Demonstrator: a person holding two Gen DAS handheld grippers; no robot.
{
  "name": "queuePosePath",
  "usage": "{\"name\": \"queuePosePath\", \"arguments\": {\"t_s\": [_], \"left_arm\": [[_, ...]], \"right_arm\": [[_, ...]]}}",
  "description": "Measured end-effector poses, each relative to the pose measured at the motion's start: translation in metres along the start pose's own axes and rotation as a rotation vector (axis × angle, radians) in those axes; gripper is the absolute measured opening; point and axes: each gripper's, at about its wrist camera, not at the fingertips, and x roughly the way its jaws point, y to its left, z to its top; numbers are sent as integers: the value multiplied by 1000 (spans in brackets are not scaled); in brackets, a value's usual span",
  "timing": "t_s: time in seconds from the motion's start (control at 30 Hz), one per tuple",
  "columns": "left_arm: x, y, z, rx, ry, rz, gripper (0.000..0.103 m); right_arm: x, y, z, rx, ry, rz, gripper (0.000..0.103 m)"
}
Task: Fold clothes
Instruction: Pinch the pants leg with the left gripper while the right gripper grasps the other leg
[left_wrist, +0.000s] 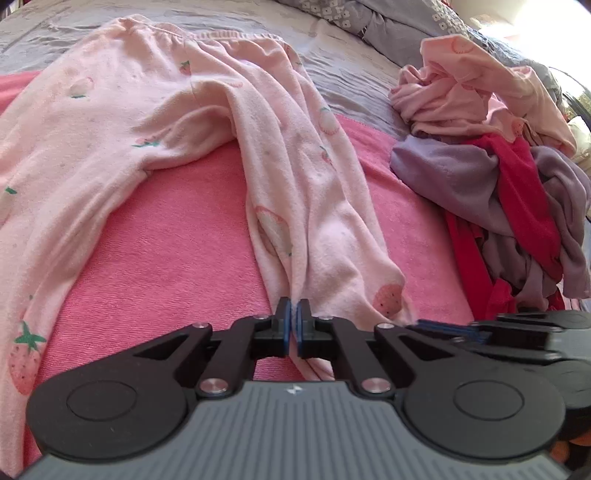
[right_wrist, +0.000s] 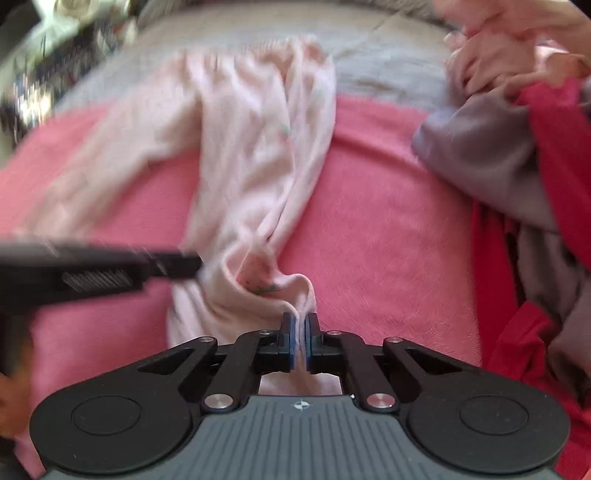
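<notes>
Left wrist view shows both tongs (left_wrist: 294, 308) (right_wrist: 300, 320) pinched closed on the pink strawberry-print pants (left_wrist: 295, 177) (right_wrist: 251, 177); no legible writing.

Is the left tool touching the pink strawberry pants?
Touching. The left wrist view shows the left tool shut on the cuff end of the pink strawberry pants, with the fabric pinched between its pads.

Each camera sat on its gripper and looked steeply down, close to the bed. Both views shared the pink trousers (left_wrist: 207, 122) at centre and the clothes pile (right_wrist: 517, 166) at right.
</notes>
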Motion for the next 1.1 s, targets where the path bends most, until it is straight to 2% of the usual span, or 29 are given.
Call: {"name": "queuePosePath", "arguments": {"t_s": [0.07,0.13,0.2,0.3,0.33,0.37,0.43,0.53,0.6,0.67,0.73,0.77,0.8,0.83,0.9,0.97,1.03,1.07,1.1], "left_arm": [[-9,4,2,-1,-23,6,0],[-18,9,3,-17,-31,-3,0],[-26,13,6,-16,-33,-4,0],[-30,17,7,-19,-24,-4,0],[-30,17,8,-16,-24,0,0],[-29,18,7,-14,-22,5,0],[-28,21,7,-9,-19,13,0],[-28,25,4,-5,-14,26,0],[-28,29,2,-9,-9,35,0],[-27,31,0,-14,-4,41,0],[-27,32,-1,-11,-2,45,0],[-26,32,-1,-10,0,45,0],[-25,33,-1,-9,1,48,0],[-25,33,-1,-7,2,50,0],[-20,36,-2,7,8,63,0],[-12,39,-5,19,18,72,1],[-10,37,-7,48,4,79,1],[-10,36,-7,60,3,82,1],[-10,35,-8,71,2,85,1]], "right_arm": [[-25,1,0,48,-49,72,7],[-44,7,-2,50,-58,128,7],[-50,16,-4,1,-3,180,7],[-43,27,-5,-78,150,359,14],[-41,29,-4,-94,172,382,21],[-41,28,-2,-98,159,370,24],[-42,16,9,-60,75,310,33],[-29,-16,36,83,-53,150,41],[-5,-23,55,101,-41,112,39],[18,-22,68,146,-19,182,39],[43,-13,73,167,29,185,39],[56,-8,72,171,64,164,37],[68,-3,71,184,97,138,11],[73,-2,70,201,108,105,4],[64,-1,68,201,64,18,4],[44,3,71,110,-30,-130,2],[33,14,74,-110,-154,-424,2],[34,11,76,-179,-172,-511,2],[35,-3,82,-165,-145,-500,2]]}}
